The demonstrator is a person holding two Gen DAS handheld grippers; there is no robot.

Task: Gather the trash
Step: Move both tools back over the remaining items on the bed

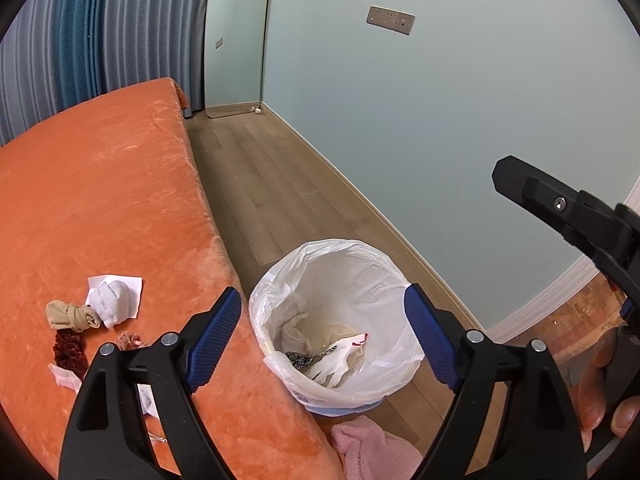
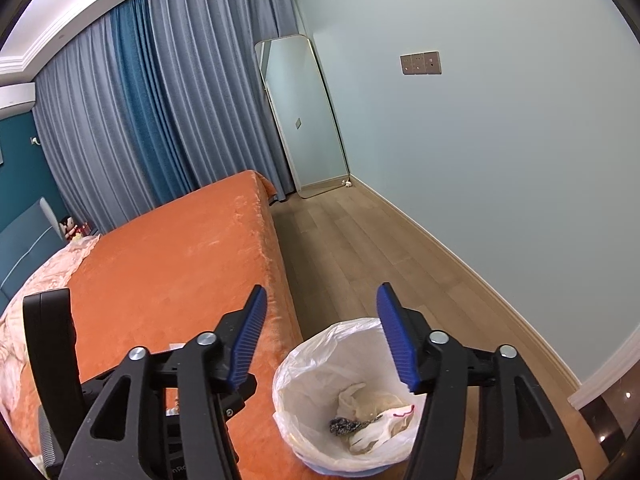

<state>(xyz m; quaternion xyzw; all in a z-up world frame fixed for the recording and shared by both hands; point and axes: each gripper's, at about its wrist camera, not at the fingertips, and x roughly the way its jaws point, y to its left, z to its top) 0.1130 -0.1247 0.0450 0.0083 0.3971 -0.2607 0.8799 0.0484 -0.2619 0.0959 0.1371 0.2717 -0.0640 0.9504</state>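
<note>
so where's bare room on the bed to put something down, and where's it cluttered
The orange bed cover lies bare from the small pile back to the curtains. It is crowded near the edge: white paper, beige sock, dark red scrunchie. Floor past the bin is bare.

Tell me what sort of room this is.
Most likely a bedroom: a bed under an orange blanket, full-length curtains and a standing mirror leaning against the wall, with a lined trash bin beside the bed.
</note>
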